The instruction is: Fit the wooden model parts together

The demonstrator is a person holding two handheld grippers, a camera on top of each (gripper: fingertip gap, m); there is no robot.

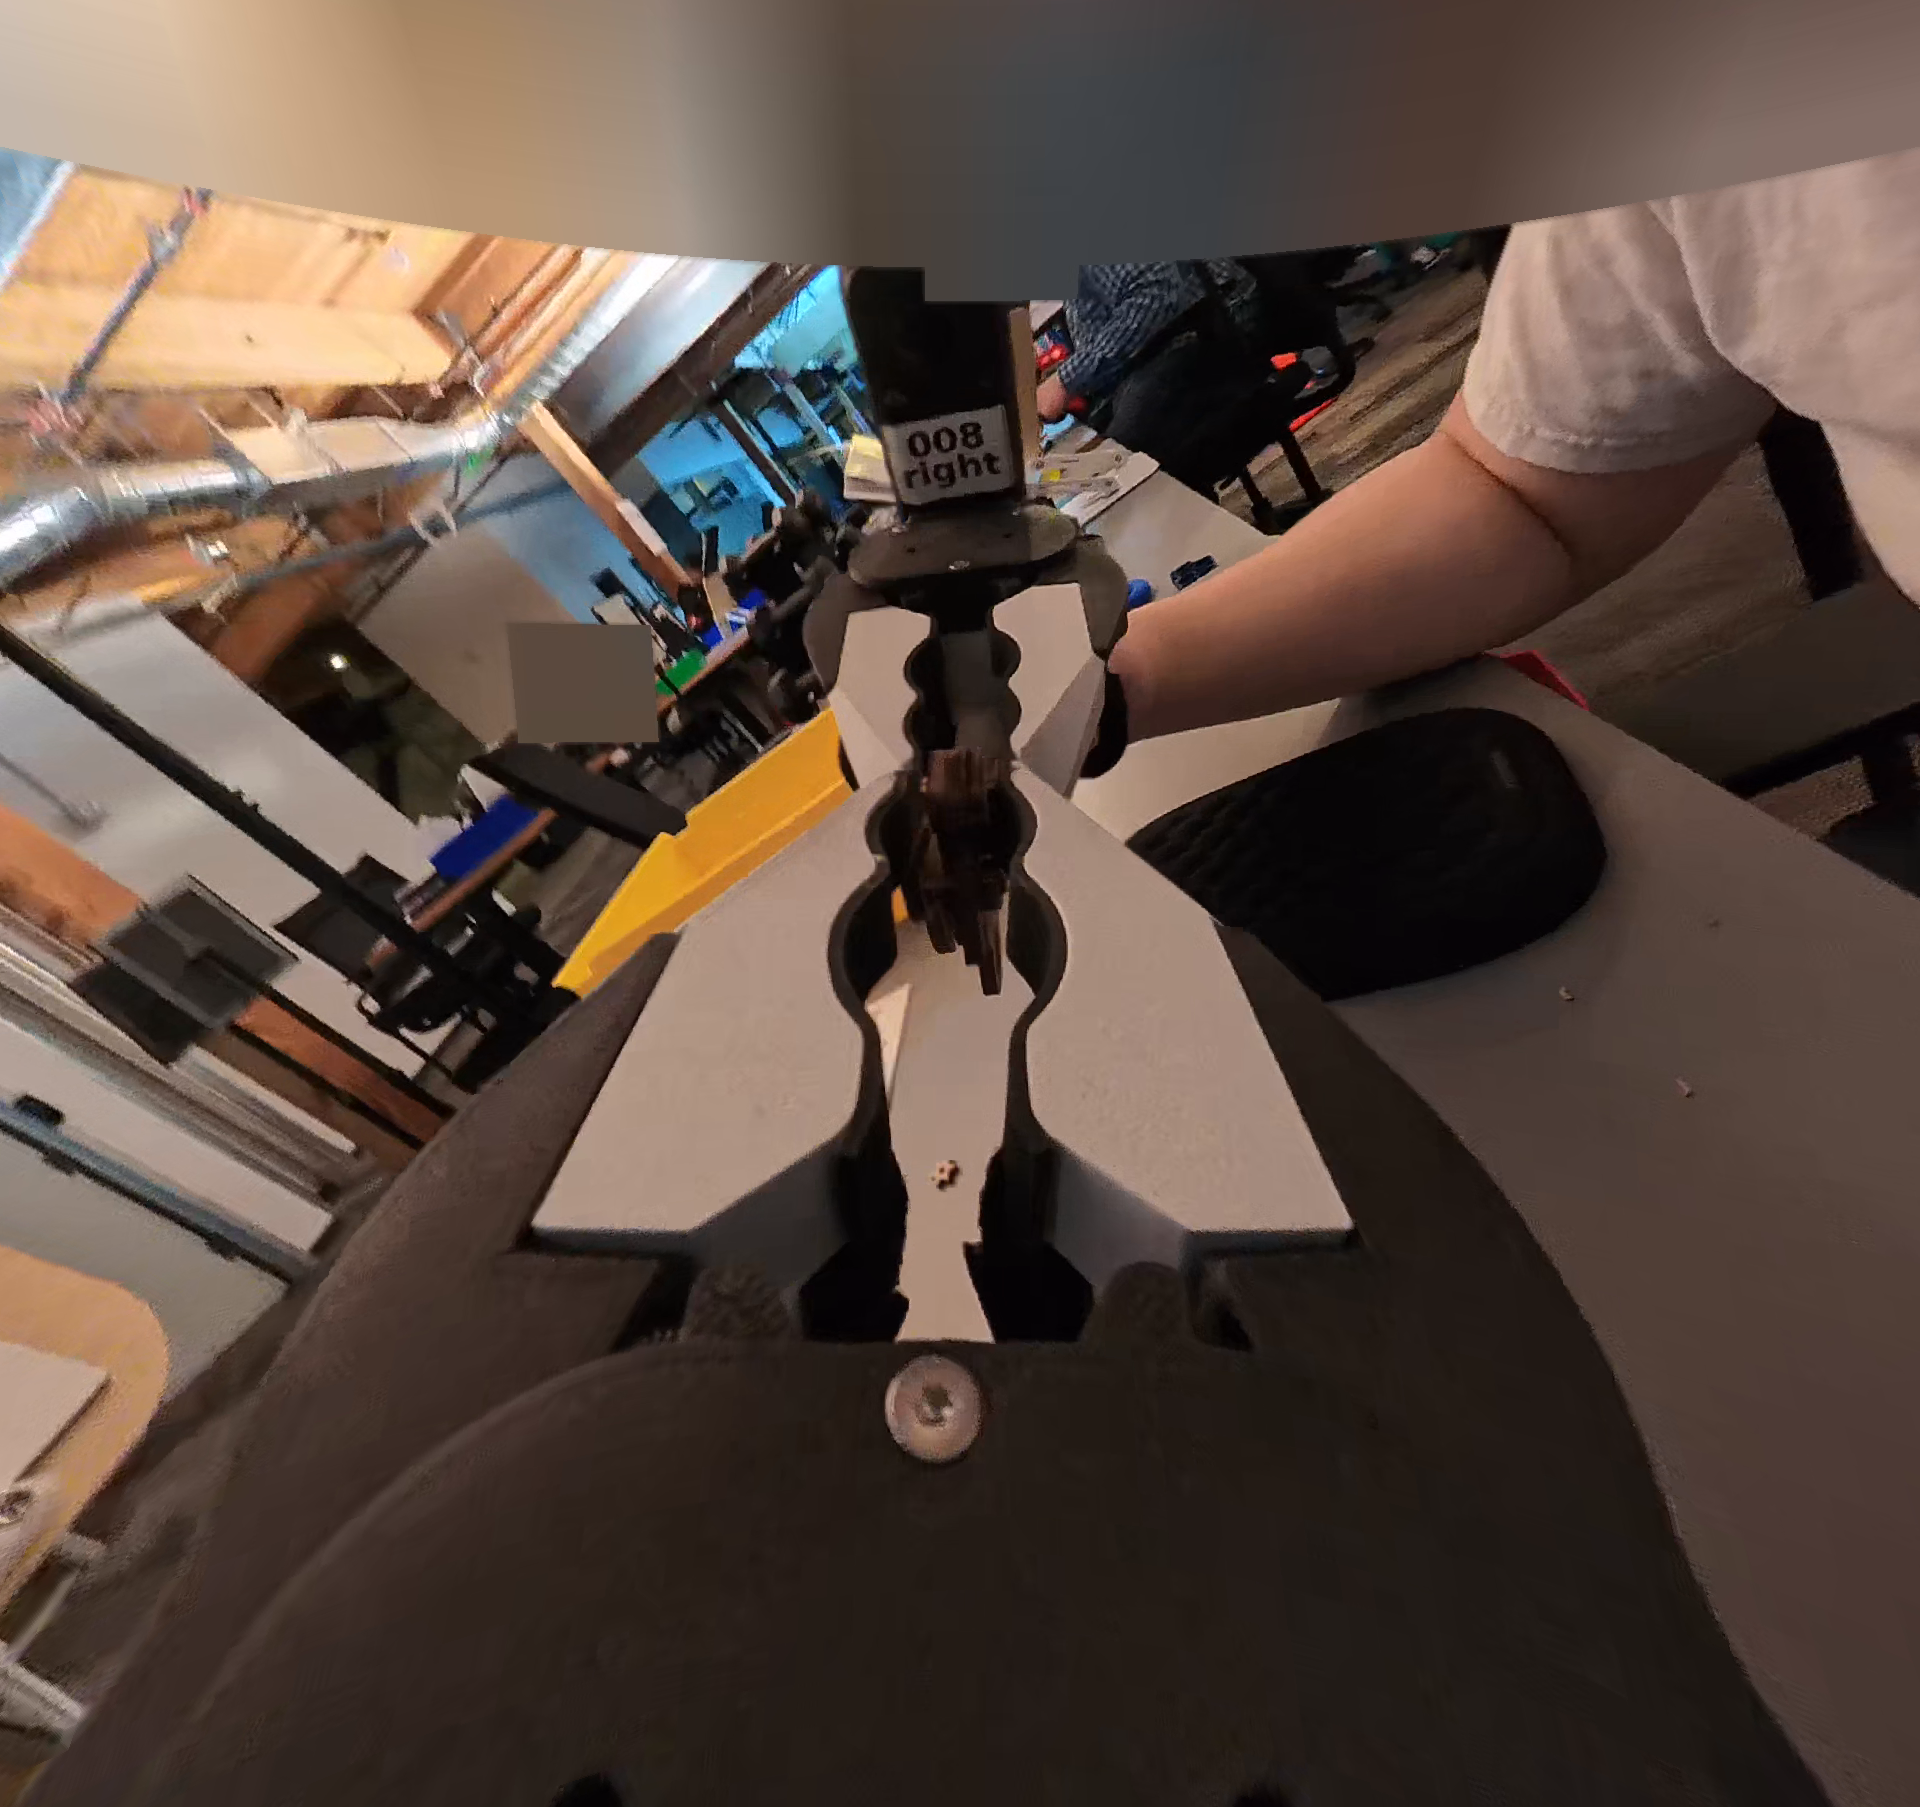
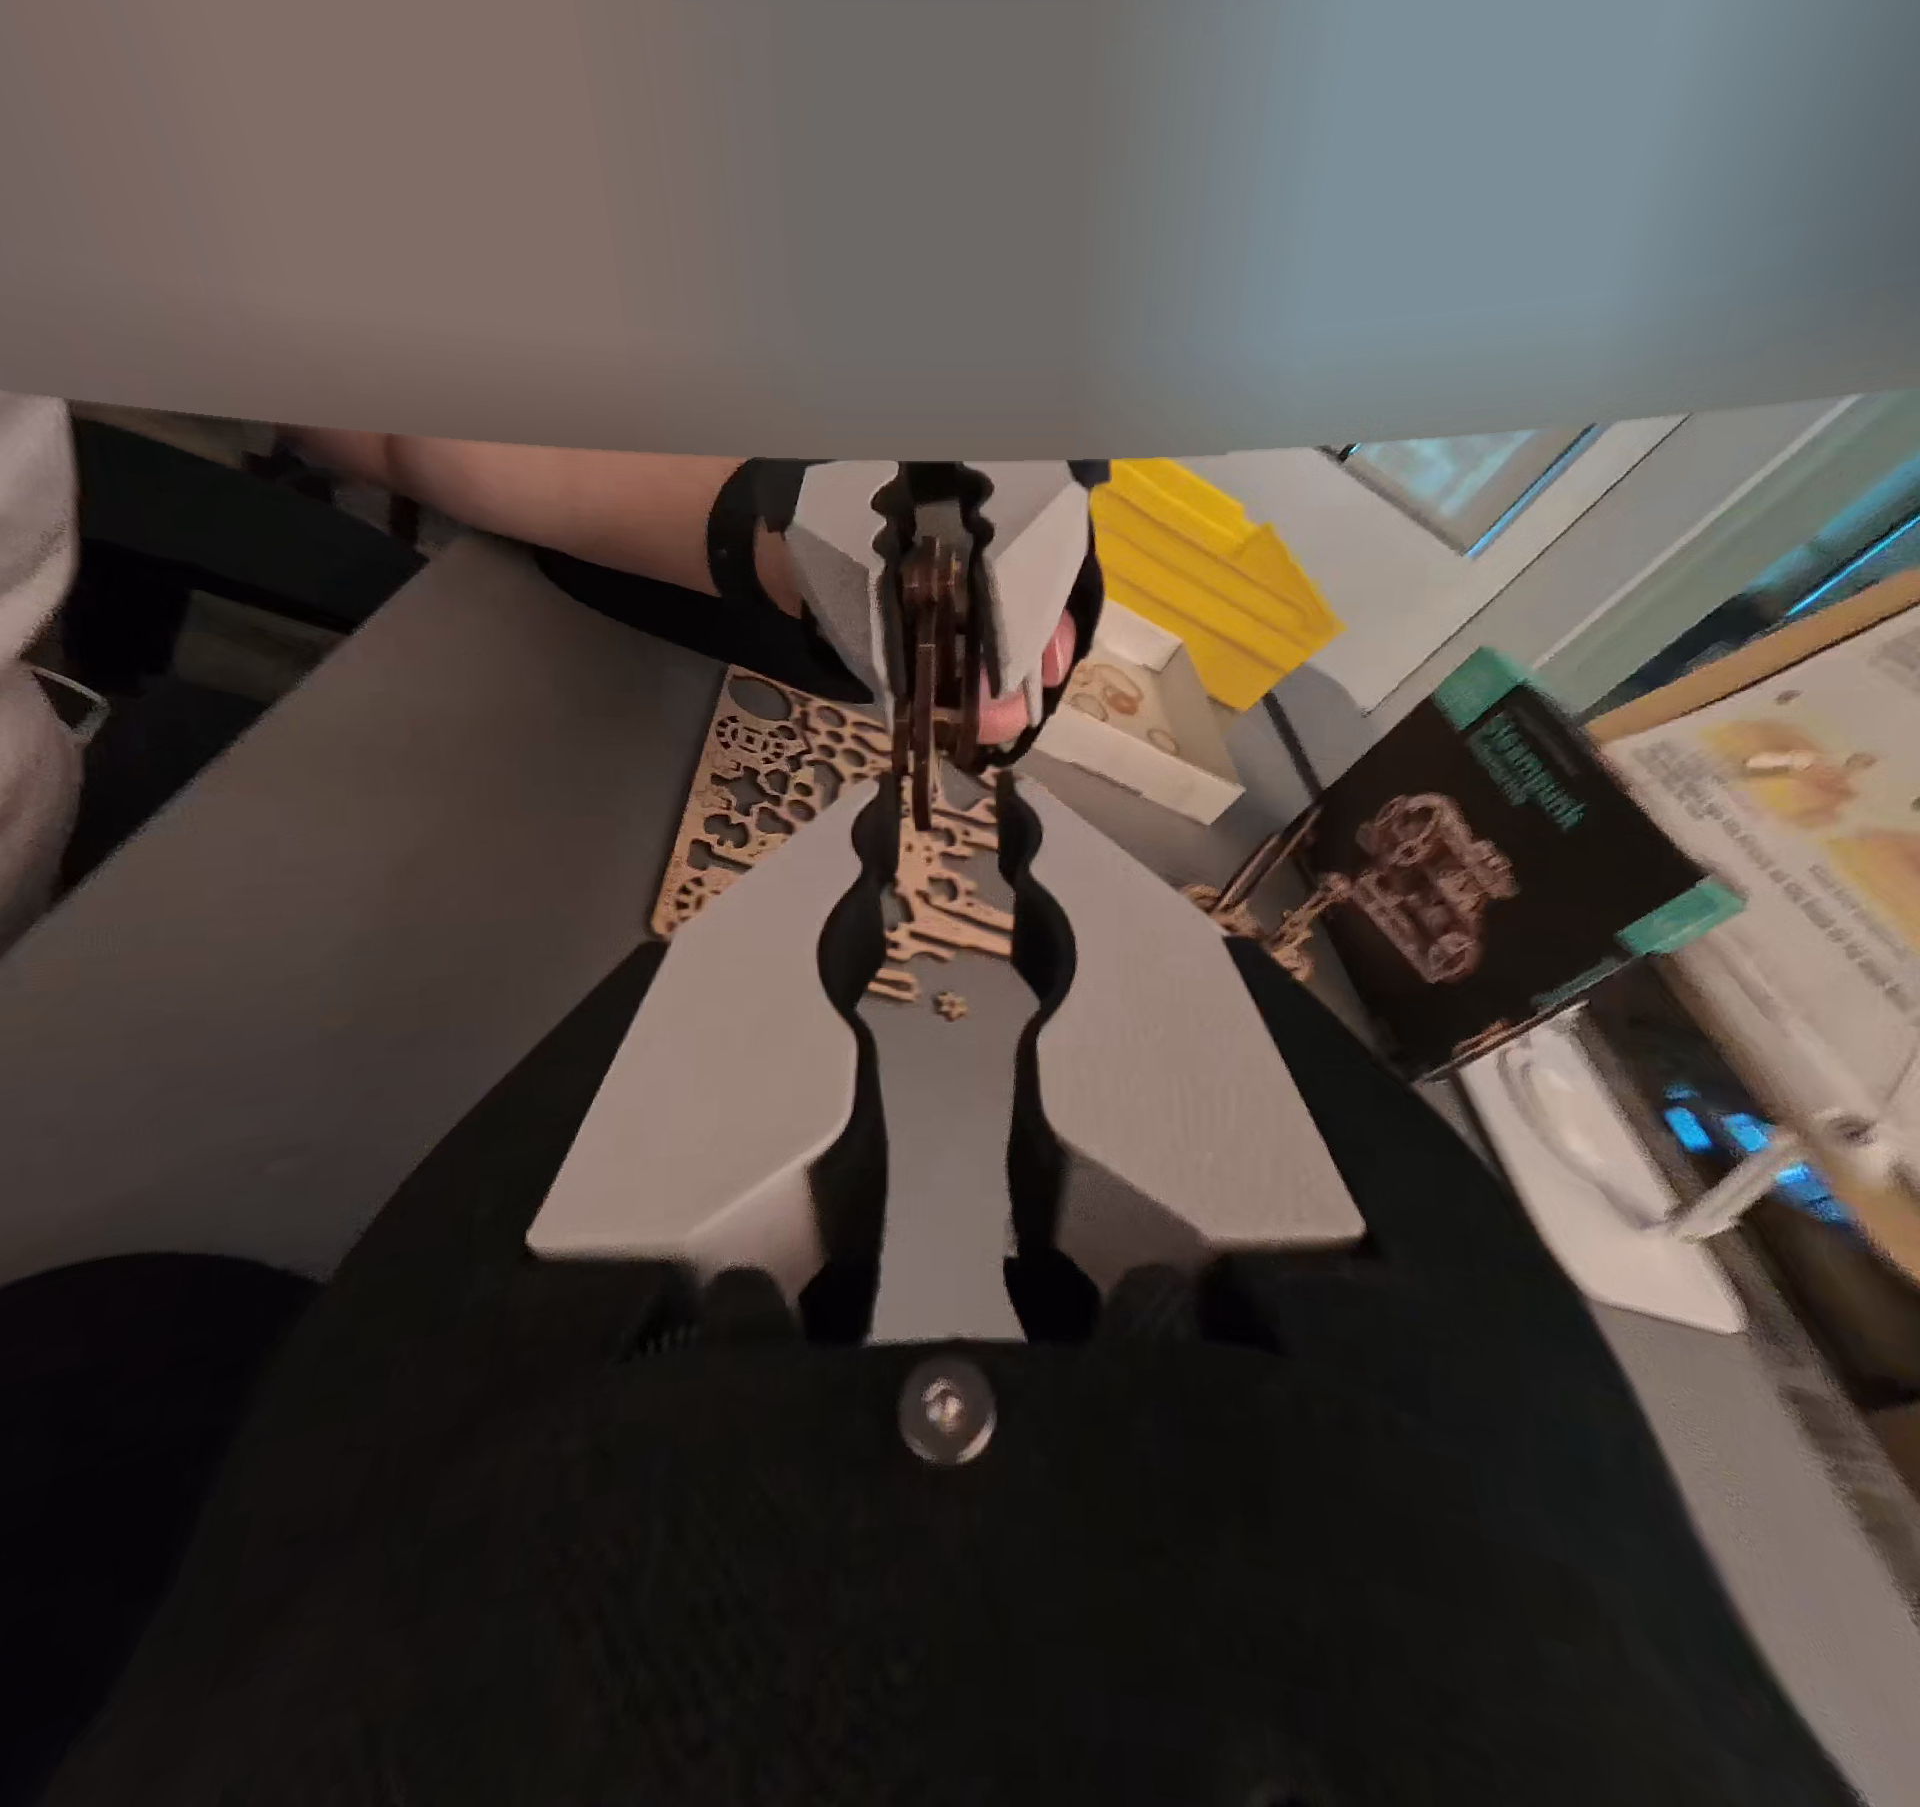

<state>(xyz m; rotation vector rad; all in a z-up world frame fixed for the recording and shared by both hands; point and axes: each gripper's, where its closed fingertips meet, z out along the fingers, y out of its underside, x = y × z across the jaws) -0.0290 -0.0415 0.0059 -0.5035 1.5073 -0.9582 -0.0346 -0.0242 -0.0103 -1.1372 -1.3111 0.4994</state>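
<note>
The two grippers meet tip to tip above the grey table [image 2: 312, 822], each pinching one end of the same cluster of dark wooden model parts [image 1: 961, 858]. The left gripper [image 1: 951, 822] is closed on the near end of the cluster in its own view; the right gripper [image 2: 940, 791] is closed on the lower edge of the flat pieces [image 2: 930, 677] in its view. The parts are held clear of the table, between the opposed fingertips.

Procedure for the step in hand, as judged from this position:
1. Keep both pinches firm; thin laser-cut wood is likely to twist or slip under a loose grip.
2. Hold the two grippers on one axis, so that tab and slot meet squarely.
3. Press slowly and straight. Sideways load could snap a tab.
4. Whether the joint is already seated cannot be told; the fingers hide it.

Surroundings, by size: a workshop with exposed timber beams and metal ducting [image 1: 135, 500] overhead; the table; a black mat [image 1: 1382, 843]; a yellow bin [image 2: 1205, 573]; the dark kit box [image 2: 1496, 874] standing on the table; the pale punched-out parts sheet [image 2: 790, 791] lying flat beneath the grippers; a small loose wooden gear [image 2: 948, 1006] beside the sheet.
</note>
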